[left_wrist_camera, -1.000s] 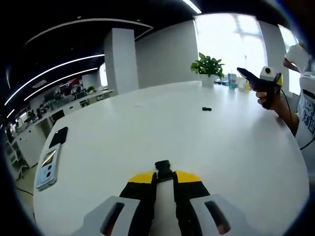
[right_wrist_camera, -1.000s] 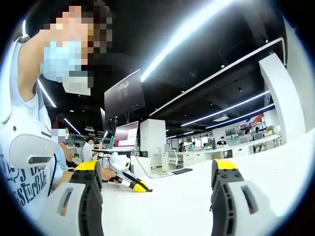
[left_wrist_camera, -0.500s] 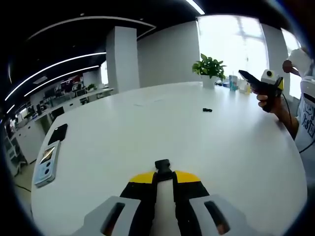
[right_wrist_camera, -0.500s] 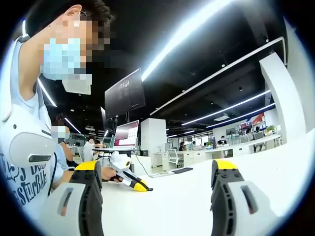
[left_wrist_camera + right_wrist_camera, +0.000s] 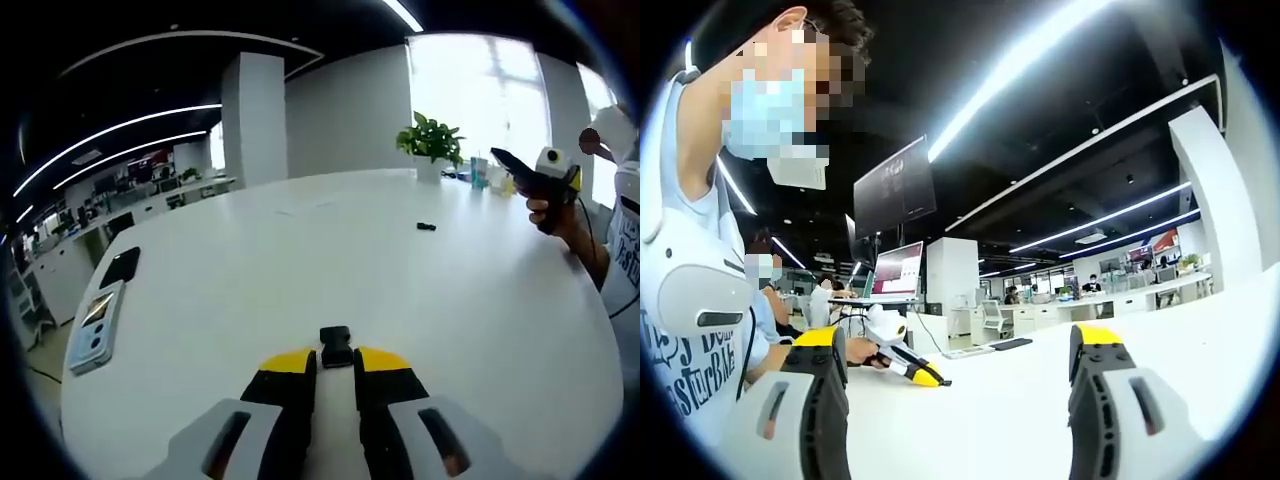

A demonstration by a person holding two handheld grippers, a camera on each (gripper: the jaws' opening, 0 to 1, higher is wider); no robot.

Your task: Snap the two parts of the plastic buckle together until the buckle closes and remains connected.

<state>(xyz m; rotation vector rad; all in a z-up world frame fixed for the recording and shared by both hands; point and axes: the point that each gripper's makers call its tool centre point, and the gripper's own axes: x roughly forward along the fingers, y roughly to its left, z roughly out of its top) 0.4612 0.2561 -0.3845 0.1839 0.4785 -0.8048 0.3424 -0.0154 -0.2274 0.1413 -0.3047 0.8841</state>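
Observation:
One black buckle part [image 5: 336, 345] lies on the white table [image 5: 300, 260] right at the yellow tips of my left gripper [image 5: 335, 362]; the jaws stand slightly apart on either side of it. The other small black buckle part [image 5: 426, 227] rests farther off on the table, toward the right. A hand holds my right gripper [image 5: 512, 164] up in the air at the far right, above the table edge. In the right gripper view, my right gripper [image 5: 960, 350] is wide open with nothing between its fingers, and the left gripper [image 5: 902, 364] shows low over the table.
A phone [image 5: 92, 330] and a dark flat item [image 5: 121, 267] lie near the table's left edge. A potted plant [image 5: 432, 145] and small bottles [image 5: 480, 172] stand at the far side. A person in a white shirt [image 5: 690, 300] stands close on the left.
The left jaws have parted slightly, and the buckle part now lies loose at their tips instead of being pinched. The right gripper stays raised and open.

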